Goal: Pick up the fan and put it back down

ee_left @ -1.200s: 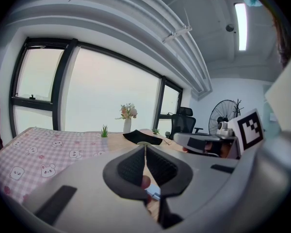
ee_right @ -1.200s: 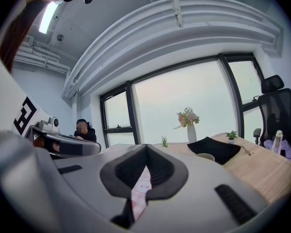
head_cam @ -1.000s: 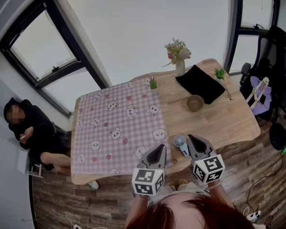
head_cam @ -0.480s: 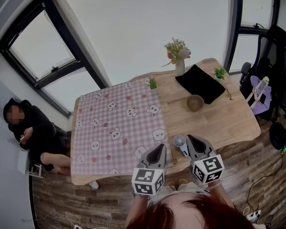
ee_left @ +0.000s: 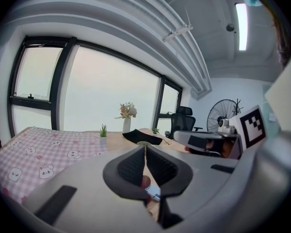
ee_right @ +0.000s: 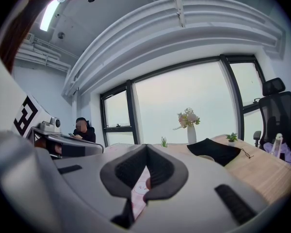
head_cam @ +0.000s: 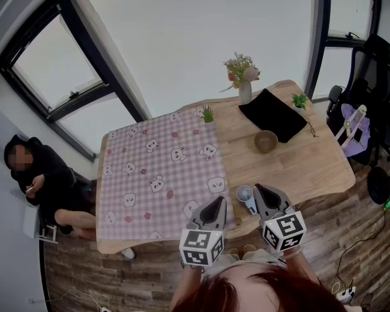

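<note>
White fan [head_cam: 245, 192], pink bear-print cloth [head_cam: 156, 168]

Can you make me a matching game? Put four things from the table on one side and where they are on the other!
1 fan
2 bowl
3 flower vase
4 pink cloth

A far edge of the table
B covering the table's left part
C near edge, beside the right claw
D bare wood, in front of the black pouch

Pairs: 1-C, 2-D, 3-A, 4-B
</note>
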### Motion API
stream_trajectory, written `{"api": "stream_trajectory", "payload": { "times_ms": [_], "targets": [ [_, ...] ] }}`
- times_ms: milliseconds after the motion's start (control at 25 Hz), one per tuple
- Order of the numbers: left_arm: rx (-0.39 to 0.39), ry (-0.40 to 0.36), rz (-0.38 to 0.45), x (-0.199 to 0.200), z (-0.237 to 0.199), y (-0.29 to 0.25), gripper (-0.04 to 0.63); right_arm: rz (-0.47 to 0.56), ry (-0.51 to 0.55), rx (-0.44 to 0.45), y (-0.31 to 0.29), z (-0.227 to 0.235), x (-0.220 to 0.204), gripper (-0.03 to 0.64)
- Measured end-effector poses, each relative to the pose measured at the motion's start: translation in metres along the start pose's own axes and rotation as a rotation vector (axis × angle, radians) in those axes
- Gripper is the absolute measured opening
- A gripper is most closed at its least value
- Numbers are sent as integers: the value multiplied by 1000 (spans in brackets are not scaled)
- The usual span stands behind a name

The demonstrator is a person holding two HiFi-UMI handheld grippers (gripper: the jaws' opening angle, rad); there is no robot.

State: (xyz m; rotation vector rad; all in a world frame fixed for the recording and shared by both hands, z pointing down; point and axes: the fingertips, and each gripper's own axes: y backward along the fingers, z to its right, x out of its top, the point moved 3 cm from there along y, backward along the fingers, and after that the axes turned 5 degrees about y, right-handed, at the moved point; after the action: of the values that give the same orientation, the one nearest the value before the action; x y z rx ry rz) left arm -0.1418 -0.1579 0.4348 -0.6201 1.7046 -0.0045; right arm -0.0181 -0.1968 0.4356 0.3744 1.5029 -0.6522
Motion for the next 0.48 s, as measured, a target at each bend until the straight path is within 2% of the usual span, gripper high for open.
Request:
{"api": "stream_trajectory", "payload": {
  "times_ms": [480],
  "targets": [
    [-8, -7, -4, 2, 5, -6, 14, 6, -1, -4, 2, 5, 3, 0]
  ]
}}
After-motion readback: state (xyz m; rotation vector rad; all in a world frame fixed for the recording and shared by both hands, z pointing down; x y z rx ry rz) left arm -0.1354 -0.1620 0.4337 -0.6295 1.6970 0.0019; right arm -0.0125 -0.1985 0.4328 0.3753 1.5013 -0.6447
